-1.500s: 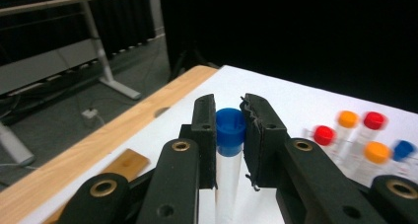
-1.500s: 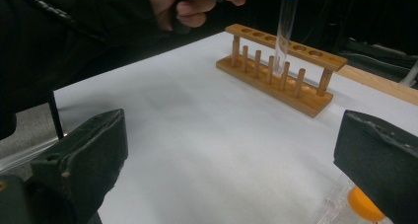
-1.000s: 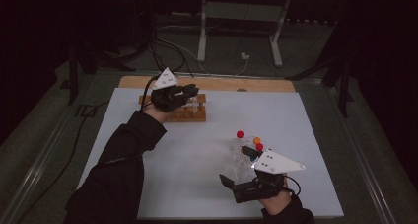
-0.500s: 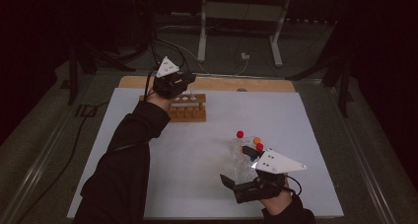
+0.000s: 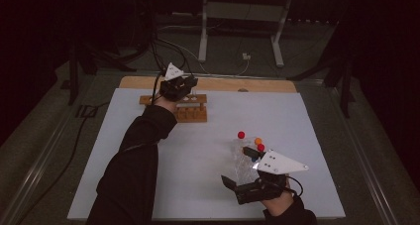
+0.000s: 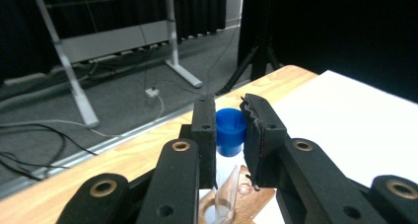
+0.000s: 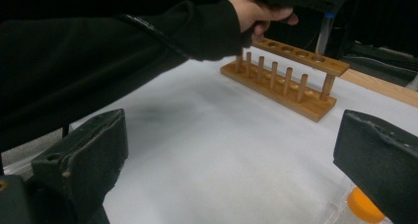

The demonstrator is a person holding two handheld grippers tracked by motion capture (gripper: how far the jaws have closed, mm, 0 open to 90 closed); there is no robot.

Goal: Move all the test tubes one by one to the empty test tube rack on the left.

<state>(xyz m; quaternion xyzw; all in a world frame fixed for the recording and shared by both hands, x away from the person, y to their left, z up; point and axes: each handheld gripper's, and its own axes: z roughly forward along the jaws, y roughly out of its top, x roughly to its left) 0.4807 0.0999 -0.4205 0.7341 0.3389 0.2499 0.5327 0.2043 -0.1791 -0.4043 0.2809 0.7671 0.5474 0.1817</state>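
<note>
A clear test tube with a blue cap (image 6: 230, 130) sits between the jaws of my left gripper (image 6: 229, 110), which is shut on it just under the cap. The tube (image 7: 325, 34) hangs upright over the end hole of the wooden rack (image 7: 286, 86). In the high view my left gripper (image 5: 185, 85) hovers at the back of the rack (image 5: 190, 113), near the table's far edge. My right gripper (image 5: 228, 181) rests near the front edge, jaws wide open and holding nothing, pointing toward the rack.
Beside the right gripper lies a clear plastic bag (image 5: 242, 158) of tubes with red (image 5: 241, 134) and orange (image 5: 258, 140) caps; one orange cap (image 7: 365, 206) lies by my right jaw. A white sheet (image 5: 297, 116) covers the table, with a wooden strip (image 5: 267, 84) behind.
The left gripper has risen from low over the rack and drawn toward the far edge, the blue-capped tube in it. The right gripper has stayed put.
</note>
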